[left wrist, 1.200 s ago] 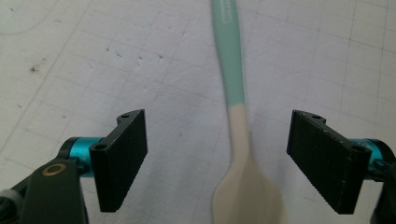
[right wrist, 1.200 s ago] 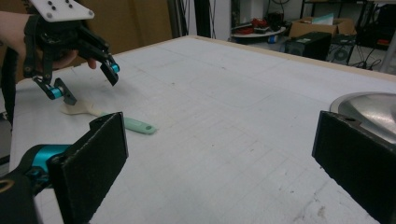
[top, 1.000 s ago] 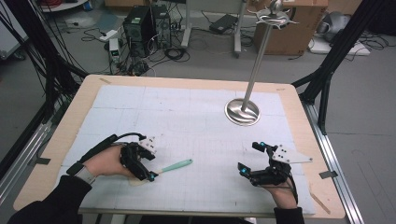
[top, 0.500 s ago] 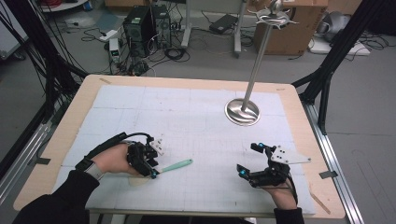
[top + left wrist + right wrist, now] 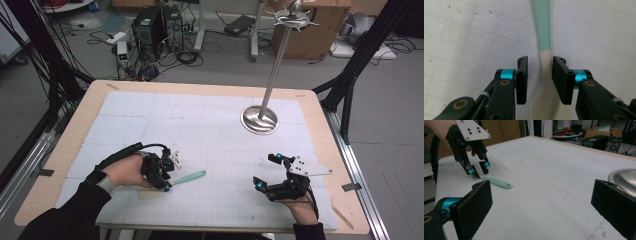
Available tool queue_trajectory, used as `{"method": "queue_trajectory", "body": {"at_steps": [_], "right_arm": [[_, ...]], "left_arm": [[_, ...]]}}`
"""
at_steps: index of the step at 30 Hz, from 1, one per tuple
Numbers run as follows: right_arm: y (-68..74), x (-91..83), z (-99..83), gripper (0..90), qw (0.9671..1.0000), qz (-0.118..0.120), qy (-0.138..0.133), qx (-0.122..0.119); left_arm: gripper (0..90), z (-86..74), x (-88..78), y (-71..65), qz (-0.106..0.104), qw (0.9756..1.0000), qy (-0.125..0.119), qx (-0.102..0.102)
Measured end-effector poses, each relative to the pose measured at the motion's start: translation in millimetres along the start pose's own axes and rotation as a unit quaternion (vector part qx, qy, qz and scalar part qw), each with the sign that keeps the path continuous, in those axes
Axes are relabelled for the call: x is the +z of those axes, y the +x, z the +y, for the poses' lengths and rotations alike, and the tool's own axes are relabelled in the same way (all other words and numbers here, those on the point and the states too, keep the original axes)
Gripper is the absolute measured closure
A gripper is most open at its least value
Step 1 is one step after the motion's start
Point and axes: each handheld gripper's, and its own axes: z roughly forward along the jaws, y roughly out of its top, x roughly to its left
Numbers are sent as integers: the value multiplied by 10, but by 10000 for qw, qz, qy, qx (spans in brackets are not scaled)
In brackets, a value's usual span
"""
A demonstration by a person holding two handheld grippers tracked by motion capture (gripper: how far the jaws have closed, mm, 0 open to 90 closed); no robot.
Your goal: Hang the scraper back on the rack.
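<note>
The left gripper stands over a spatula lying flat on the white mat, its jaws narrow on both sides of the cream blade's neck, with small gaps. The high view shows the green handle pointing right. The right gripper, jaws wide and empty, rests near the metal stand.

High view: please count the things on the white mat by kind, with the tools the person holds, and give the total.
Spatula, green handle and cream blade: 1
Metal stand, round base with pole: 1
Hand-held gripper: 2, the left hand-held gripper and the right hand-held gripper
Total: 4
</note>
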Motion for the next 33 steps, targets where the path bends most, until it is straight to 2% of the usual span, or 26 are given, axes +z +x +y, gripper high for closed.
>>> {"method": "queue_trajectory", "body": {"at_steps": [7,11,13,15,18,20,26,27,28,29,31,32,33], "right_arm": [[-2,-4,-1,24,10000,-36,14,28],[-18,-10,-11,24,9999,-143,-29,69],[-16,-15,-9,24,9999,-150,-46,46],[-9,-13,-4,24,9999,-136,-53,35],[1,-6,-3,25,9999,-127,-21,18],[4,-2,-5,24,9999,-136,18,4],[0,5,-16,24,9999,-123,44,11],[1,5,-15,24,9999,-125,43,4],[2,5,-15,25,9999,-123,41,3],[3,3,-15,25,9999,-130,45,11],[4,-1,-14,25,9999,-151,17,9],[4,-2,-14,25,9999,-146,14,8],[5,-2,-13,24,9999,-153,20,10]], "left_arm": [[701,61,19,-48,130,9997,192,-3],[781,70,20,-83,150,9996,219,110],[790,76,22,-102,188,9995,230,78],[798,80,22,-99,180,9995,258,-73],[801,38,17,-78,97,9997,101,-188],[802,25,12,-73,88,9998,59,-188],[803,-42,-8,-102,219,9993,-202,-207],[803,-59,-18,-110,294,9991,-242,-203],[803,-90,-52,-106,368,9982,-392,-249],[803,-90,-52,-106,368,9982,-392,-249],[803,-126,-102,-97,370,9970,-592,-329],[804,-161,-151,-98,390,9947,-855,-414],[804,-161,-151,-98,390,9947,-855,-414]]}}
